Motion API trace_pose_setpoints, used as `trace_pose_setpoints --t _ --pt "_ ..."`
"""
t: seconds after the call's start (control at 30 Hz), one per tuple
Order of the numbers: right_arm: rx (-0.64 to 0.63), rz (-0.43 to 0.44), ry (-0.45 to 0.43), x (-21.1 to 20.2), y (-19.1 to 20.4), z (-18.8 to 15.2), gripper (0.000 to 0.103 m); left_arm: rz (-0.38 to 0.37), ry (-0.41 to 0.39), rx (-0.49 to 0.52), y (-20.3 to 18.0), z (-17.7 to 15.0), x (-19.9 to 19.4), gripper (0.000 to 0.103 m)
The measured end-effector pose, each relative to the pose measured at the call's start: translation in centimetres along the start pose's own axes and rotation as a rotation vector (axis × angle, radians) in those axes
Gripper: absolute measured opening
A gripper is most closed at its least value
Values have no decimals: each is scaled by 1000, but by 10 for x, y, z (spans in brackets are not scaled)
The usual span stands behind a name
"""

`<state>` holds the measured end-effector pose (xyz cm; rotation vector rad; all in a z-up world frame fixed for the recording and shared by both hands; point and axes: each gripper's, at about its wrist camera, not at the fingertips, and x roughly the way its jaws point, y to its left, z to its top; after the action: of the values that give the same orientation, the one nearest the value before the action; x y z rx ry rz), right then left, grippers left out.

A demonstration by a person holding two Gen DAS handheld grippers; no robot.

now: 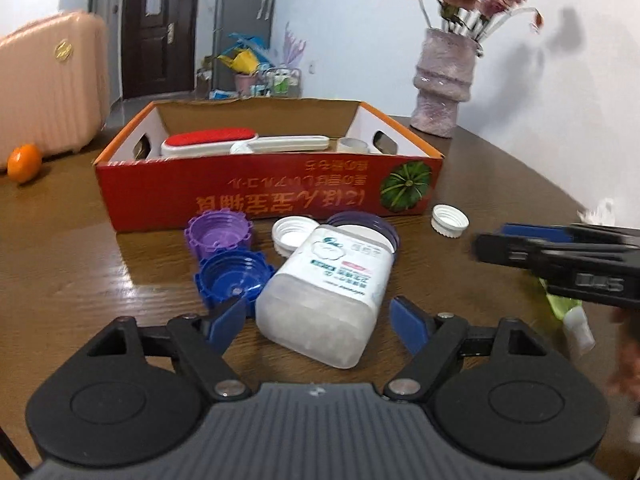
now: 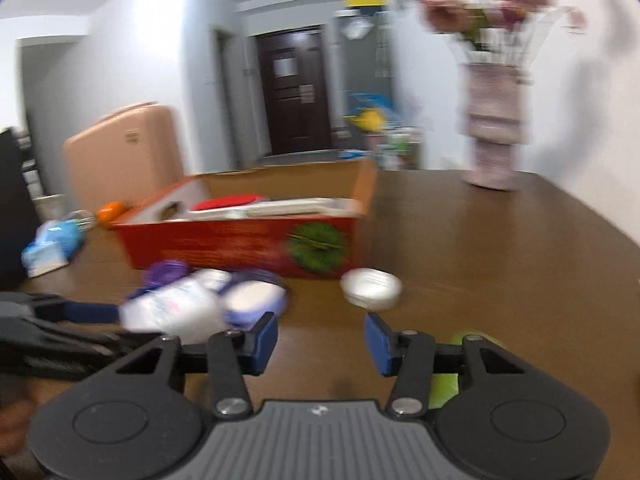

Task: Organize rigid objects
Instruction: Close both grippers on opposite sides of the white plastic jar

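Left hand-held gripper (image 1: 318,322) open around a white jar (image 1: 324,292) lying on the desk (image 1: 80,264). Right hand-held gripper (image 2: 320,342) open, empty, near a white cap (image 2: 371,283).

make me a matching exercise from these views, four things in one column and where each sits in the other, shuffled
Things:
1. orange
2. vase
3. red-topped brush
4. frosted jar

Places:
A. inside the cardboard box
B. lying on its side between the left gripper fingers
C. on the table beside the pink suitcase
D. standing behind the box's right corner

Pairs: 1-C, 2-D, 3-A, 4-B
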<state>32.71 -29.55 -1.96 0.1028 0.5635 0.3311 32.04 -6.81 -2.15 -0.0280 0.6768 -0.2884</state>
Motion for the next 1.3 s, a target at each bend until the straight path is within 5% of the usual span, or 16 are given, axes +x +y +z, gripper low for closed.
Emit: trace_pose_setpoints --t 0.23,0.33,0.6,0.67,0.73,0.83,1.03,1.3 --pt "10 184 70 60 35 28 45 -149 33 -197 43 1 -15 43" --pt "78 217 112 71 37 27 28 -177 27 -252 50 1 -12 37" --pt "151 243 118 7 50 -16 22 -236 29 -252 45 -19 -45 33" --pt "186 298 122 -14 53 -29 13 -309 66 -263 39 -32 -56 17" --pt "179 324 128 -31 64 -43 11 -305 82 -256 32 -44 -65 17" --pt "105 227 99 -53 72 -53 11 -250 89 -249 30 -58 -75 19" --pt "134 140 37 -56 46 -42 25 -248 57 -303 28 -52 -77 41" --pt "351 260 98 -6 11 -41 27 -252 79 -360 26 -39 -52 40"
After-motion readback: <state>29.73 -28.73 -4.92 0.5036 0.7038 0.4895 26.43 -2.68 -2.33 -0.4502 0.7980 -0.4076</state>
